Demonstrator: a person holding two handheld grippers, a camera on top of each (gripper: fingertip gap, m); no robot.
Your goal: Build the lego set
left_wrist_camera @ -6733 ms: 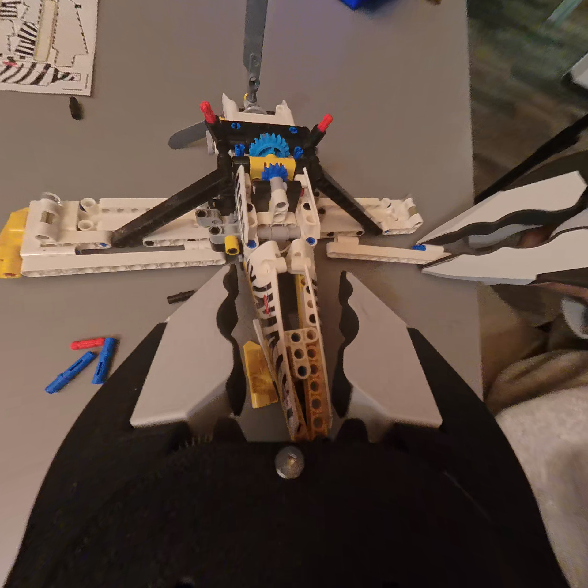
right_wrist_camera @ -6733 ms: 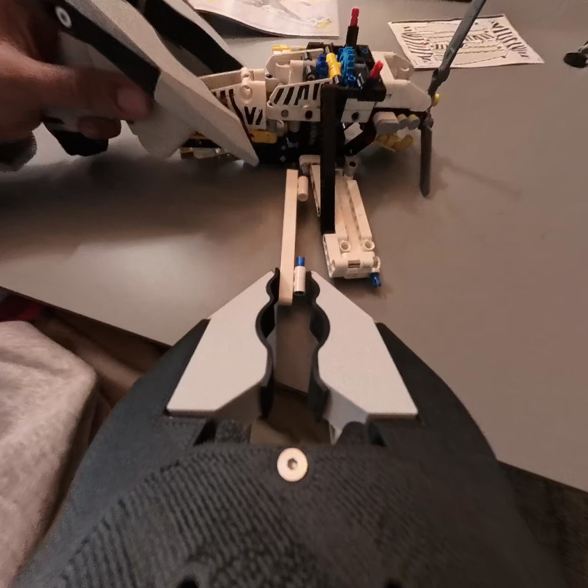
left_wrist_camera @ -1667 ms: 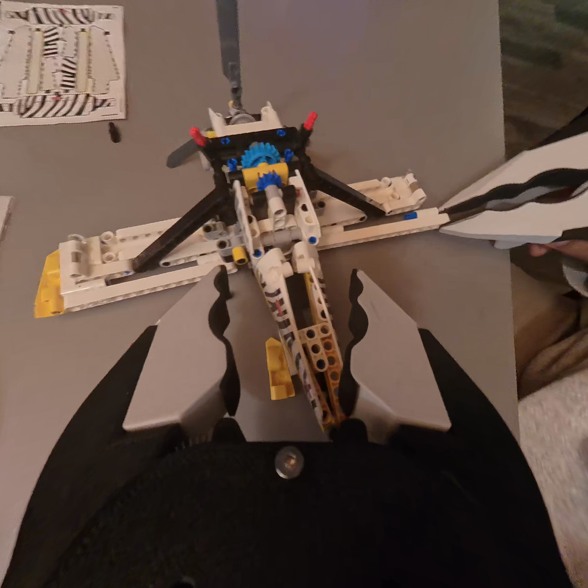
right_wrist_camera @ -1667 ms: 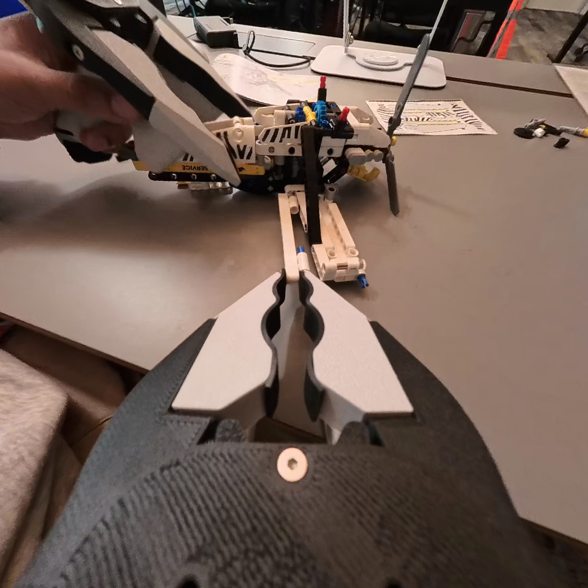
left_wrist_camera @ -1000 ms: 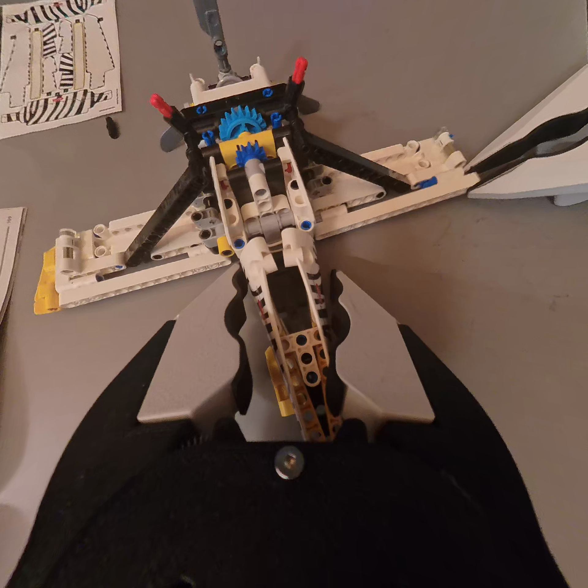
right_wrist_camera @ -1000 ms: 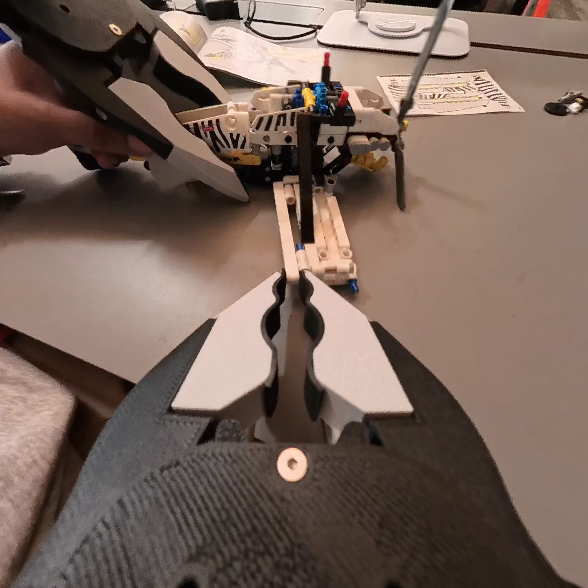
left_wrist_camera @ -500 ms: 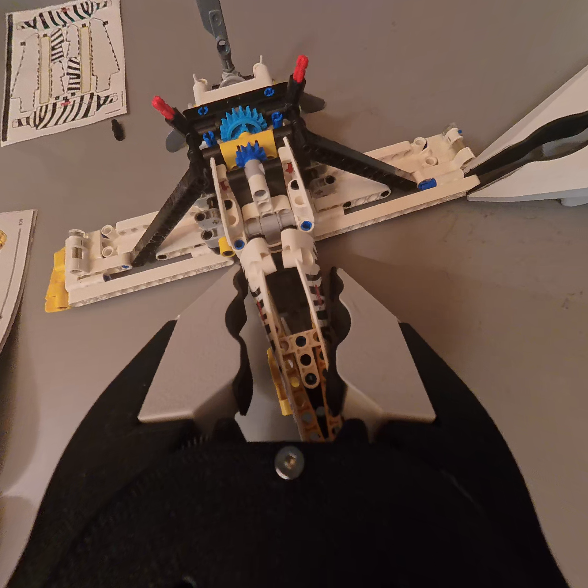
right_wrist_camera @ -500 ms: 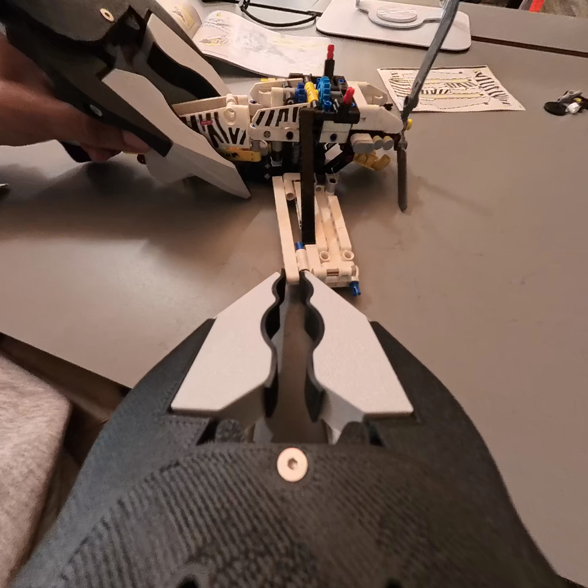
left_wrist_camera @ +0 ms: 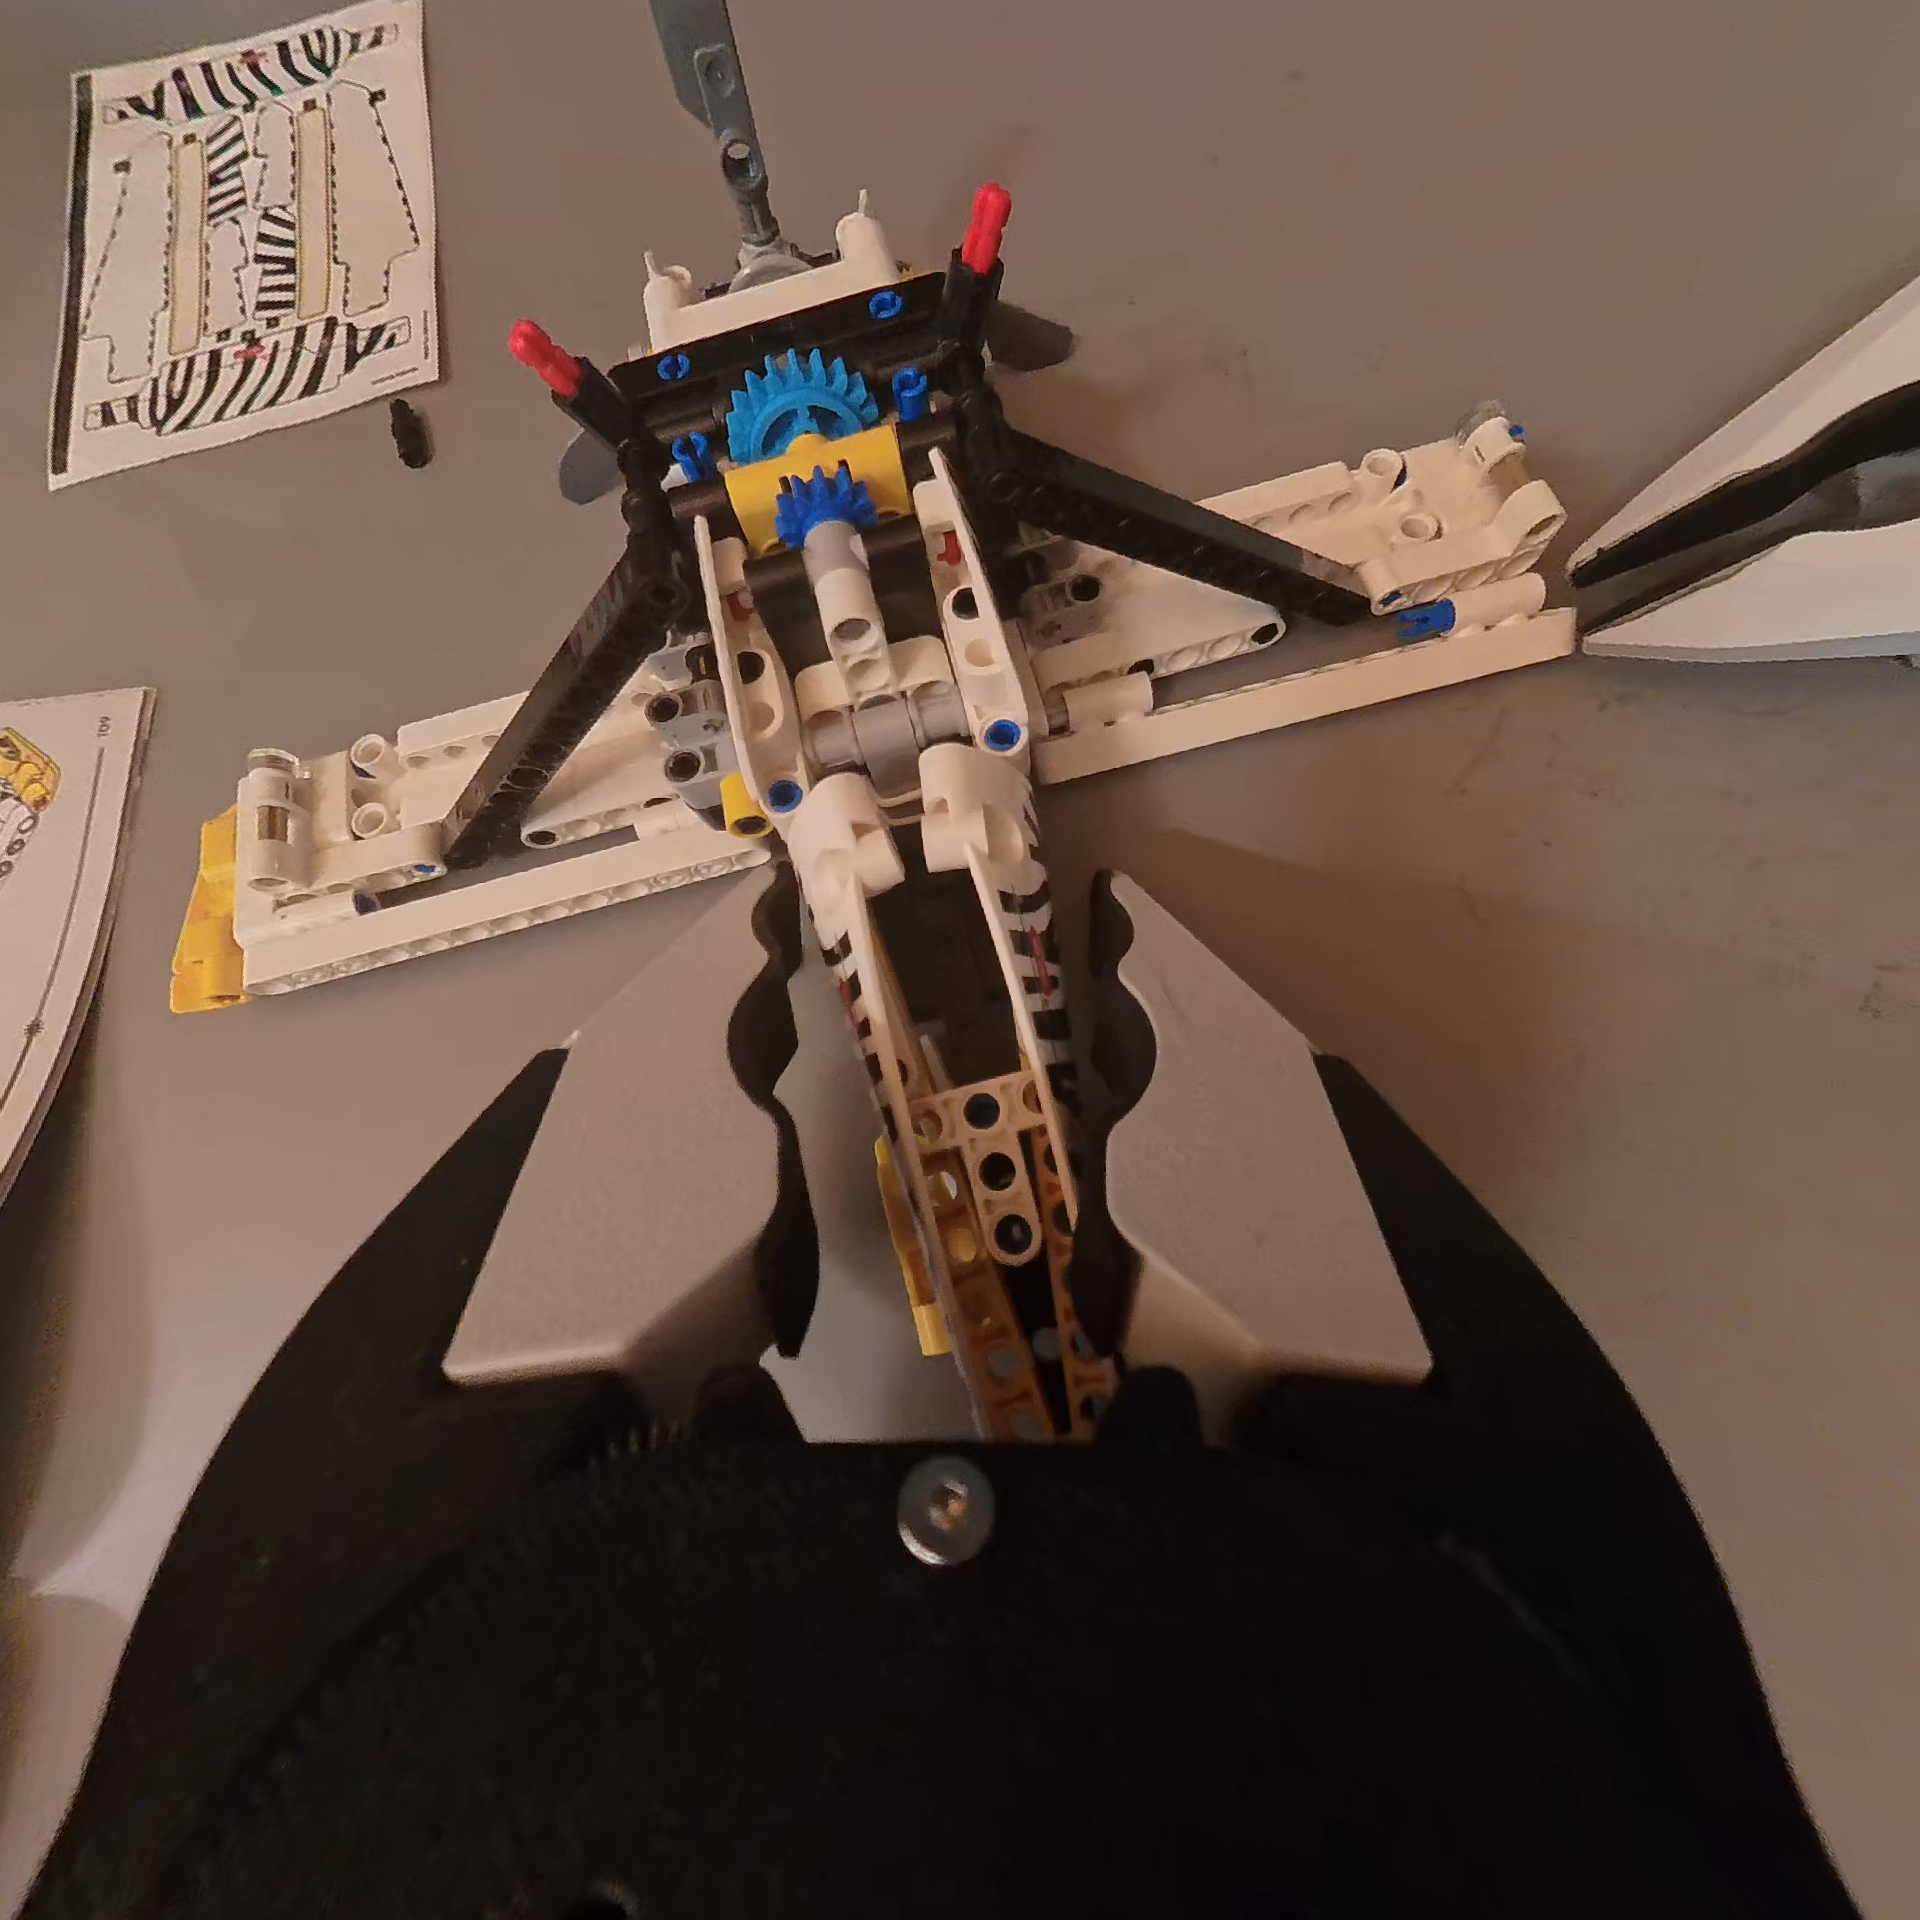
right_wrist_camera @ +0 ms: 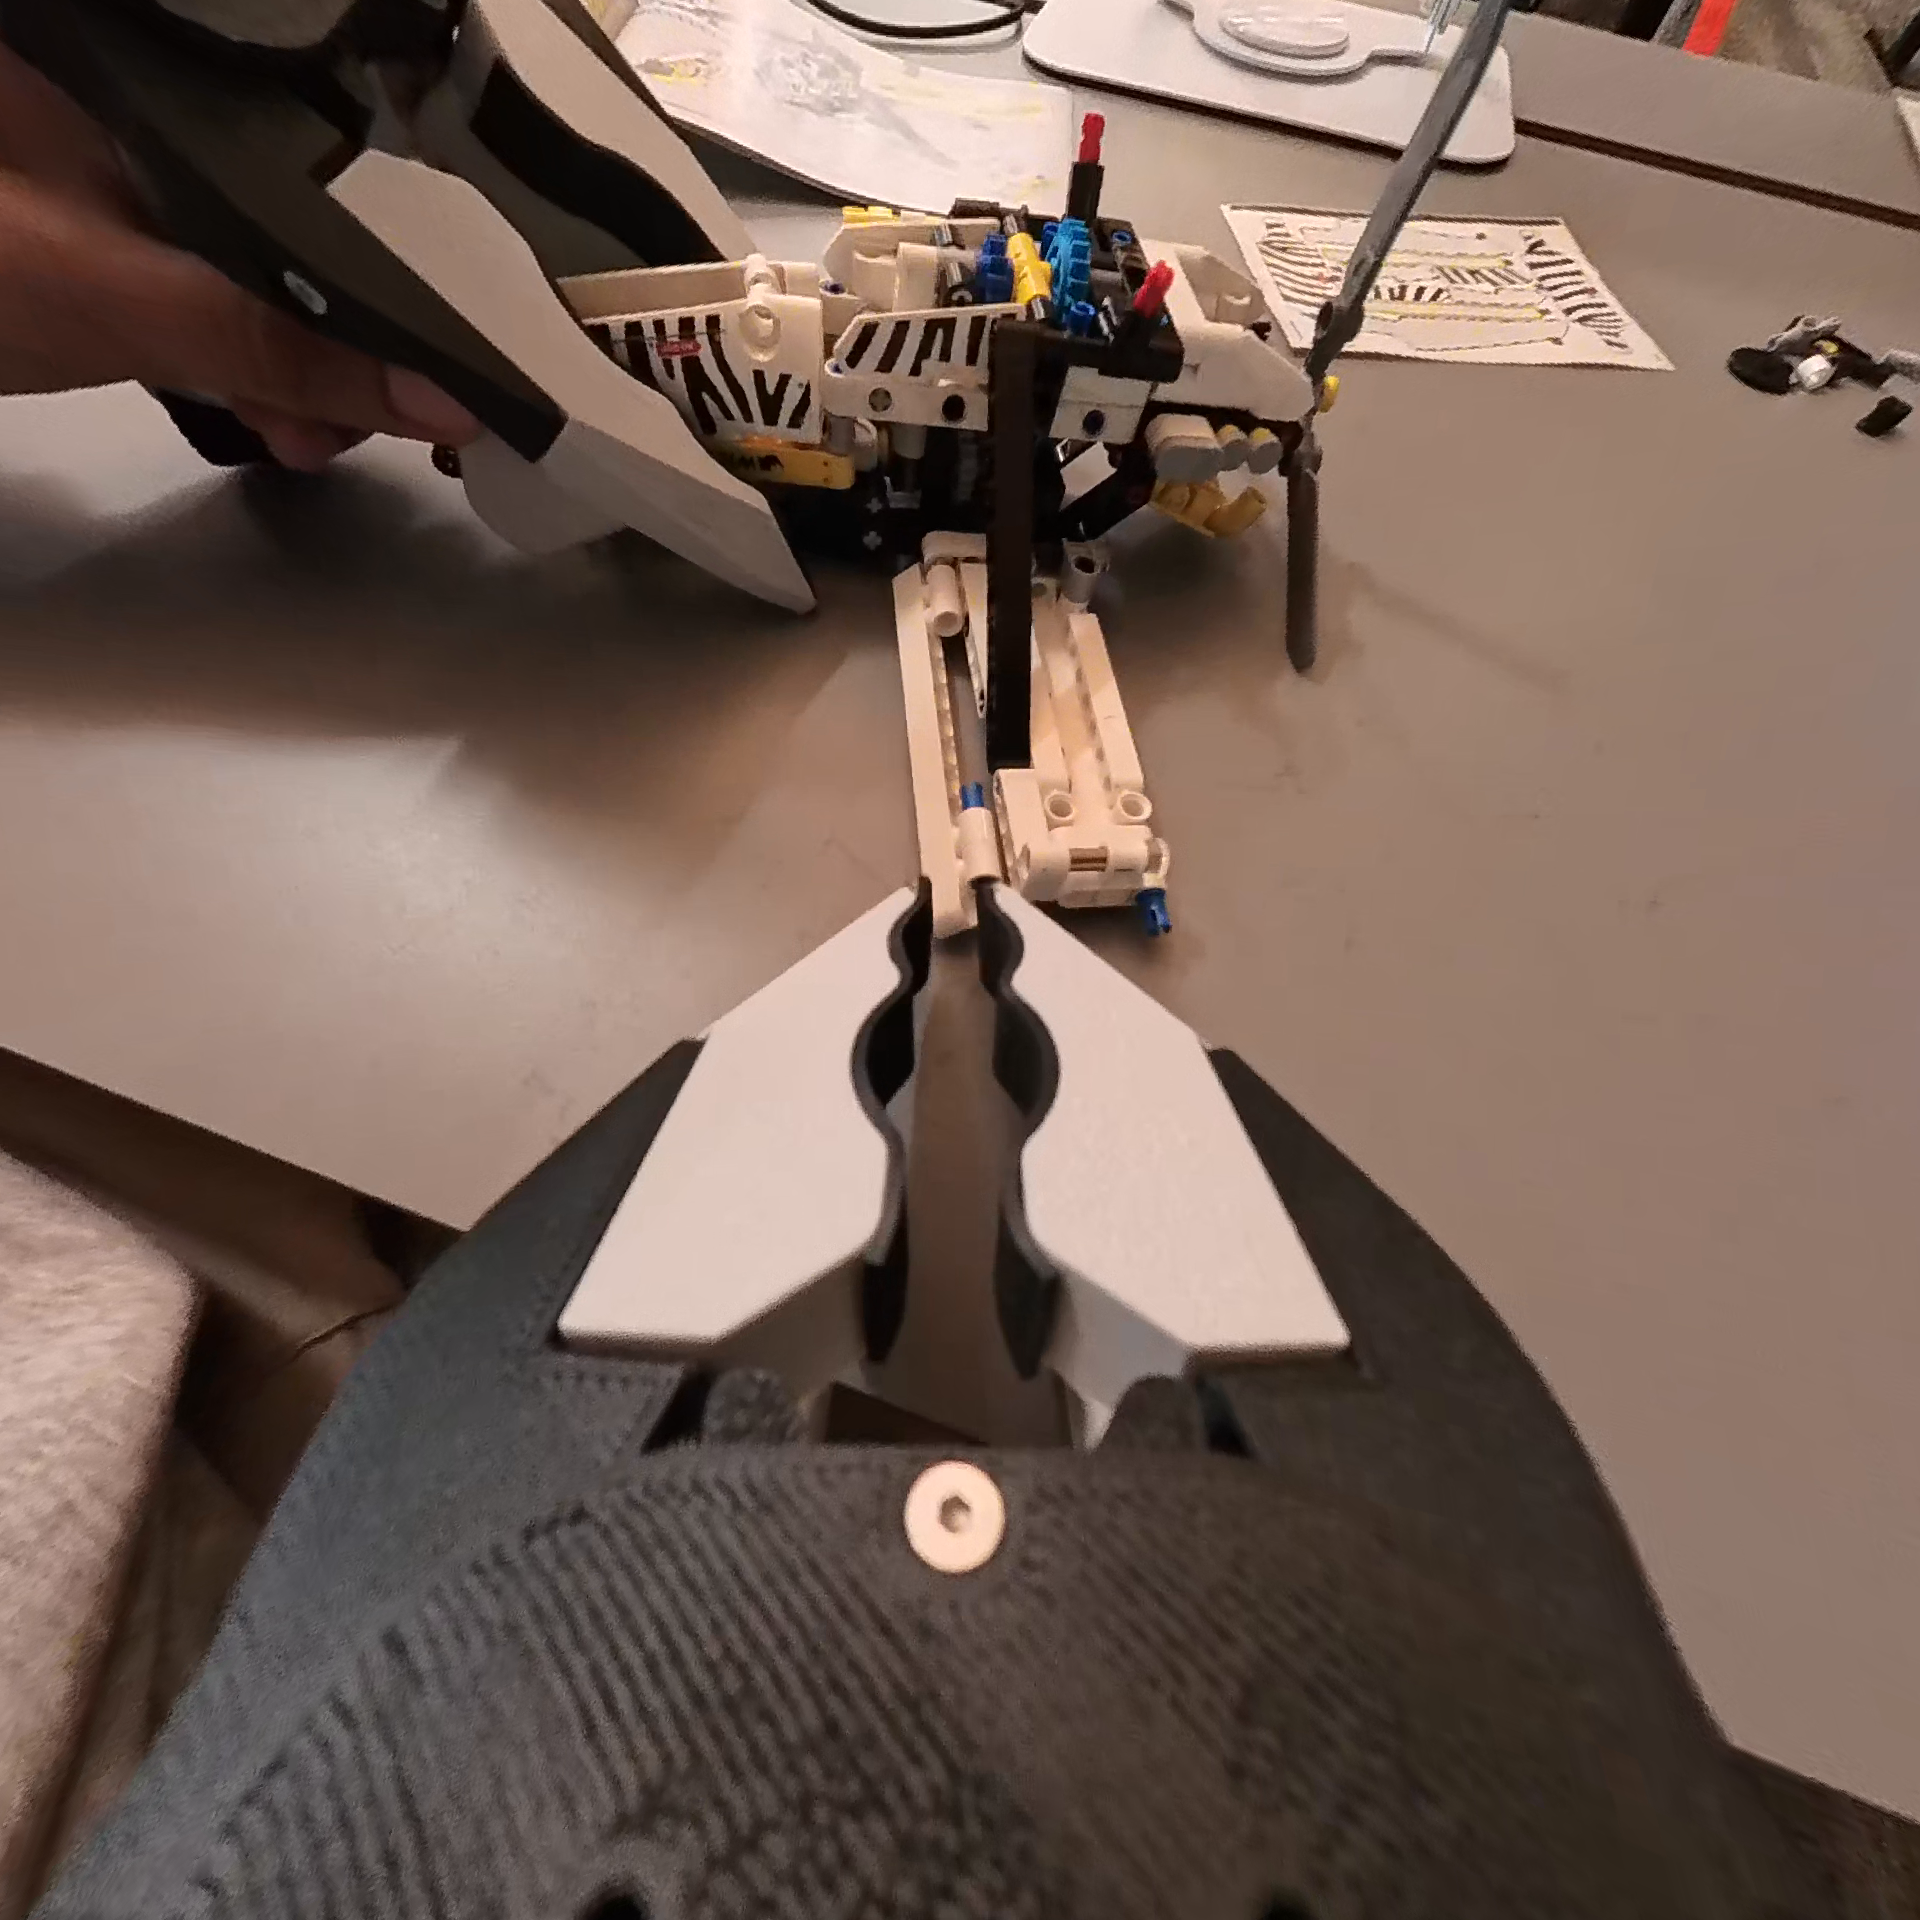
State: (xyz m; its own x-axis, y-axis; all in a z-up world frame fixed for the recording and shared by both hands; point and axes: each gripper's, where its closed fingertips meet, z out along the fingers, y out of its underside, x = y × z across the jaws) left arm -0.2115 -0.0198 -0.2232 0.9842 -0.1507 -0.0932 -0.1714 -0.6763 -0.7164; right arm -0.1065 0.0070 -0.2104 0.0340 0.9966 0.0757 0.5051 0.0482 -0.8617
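A white, zebra-striped lego plane (left_wrist_camera: 831,644) lies on the grey table (left_wrist_camera: 1455,1039), nose and grey propeller (right_wrist_camera: 1304,540) away from my left gripper. My left gripper (left_wrist_camera: 940,904) is shut on the plane's rear fuselage; its fingers also show in the right wrist view (right_wrist_camera: 644,488). A long white beam (left_wrist_camera: 1299,696) lies along the rear edge of the right wing (right_wrist_camera: 1081,748). My right gripper (right_wrist_camera: 956,909) is shut on the beam's outer end (right_wrist_camera: 951,894), low over the table. It also shows in the left wrist view (left_wrist_camera: 1579,603).
A sticker sheet (left_wrist_camera: 244,239) with a black pin (left_wrist_camera: 408,429) beside it lies past the left wing. An instruction booklet (left_wrist_camera: 52,883) is at the left. Small loose parts (right_wrist_camera: 1818,364) lie far right. The table's near edge (right_wrist_camera: 312,1174) runs under my right gripper. The right wing (right_wrist_camera: 1081,748) sits 4 cm or so from the ends of my right fingers. It is also in sight in the left wrist view (left_wrist_camera: 1308,502).
My left gripper has closed on the fuselage. My right gripper has brought the long white beam in against the right wing. In the last half second little has moved.
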